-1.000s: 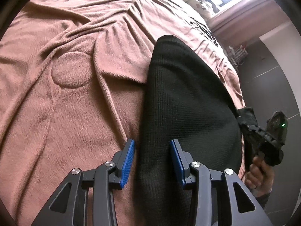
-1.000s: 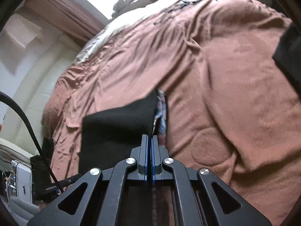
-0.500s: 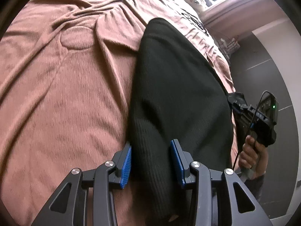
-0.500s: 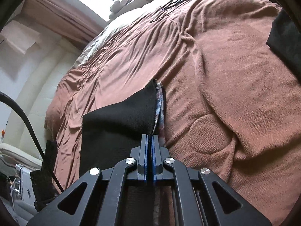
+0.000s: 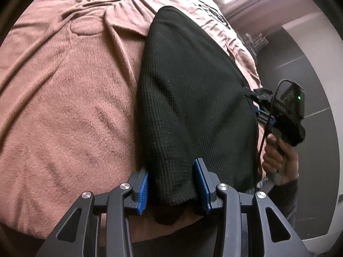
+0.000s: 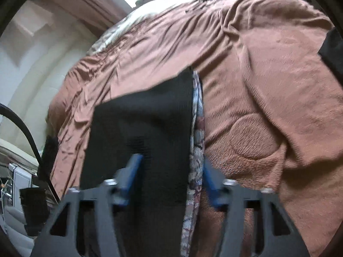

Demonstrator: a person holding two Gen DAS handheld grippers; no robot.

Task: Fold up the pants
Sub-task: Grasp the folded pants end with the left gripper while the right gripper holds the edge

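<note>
two grippers work one garment: the black ribbed knit pants (image 5: 193, 98) lie folded in a long panel on the bed, over a fuzzy brown fleece blanket (image 5: 70, 111), with a patterned inner band (image 6: 197, 141) showing along one edge in the right wrist view. the left gripper (image 5: 172, 185) has its blue-padded fingers (image 5: 143, 189) partly apart, straddling the near corner of the pants; the cloth sits between them, but i cannot tell whether the pads actually press on it (the fabric looks loose, not pinched). the right gripper (image 6: 169, 177) has just been opening its jaws, and the pants edge with the patterned band lies between the blurred fingers without being clamped, so that end looks let go onto the bed. seen from the left wrist view, the person's hand (image 5: 278, 156) carries that right gripper at the far side of the panel.

the step in hand seems to be setting down and tidying a fold. to do it well, draw the right fingers back along the cloth rather than upward, so the knit does not catch and lift. check that the edges line up and the patterned band is tucked under before any next fold. ribbed knit stretches and creeps on fleece, so smooth it gently and avoid dragging.
</note>
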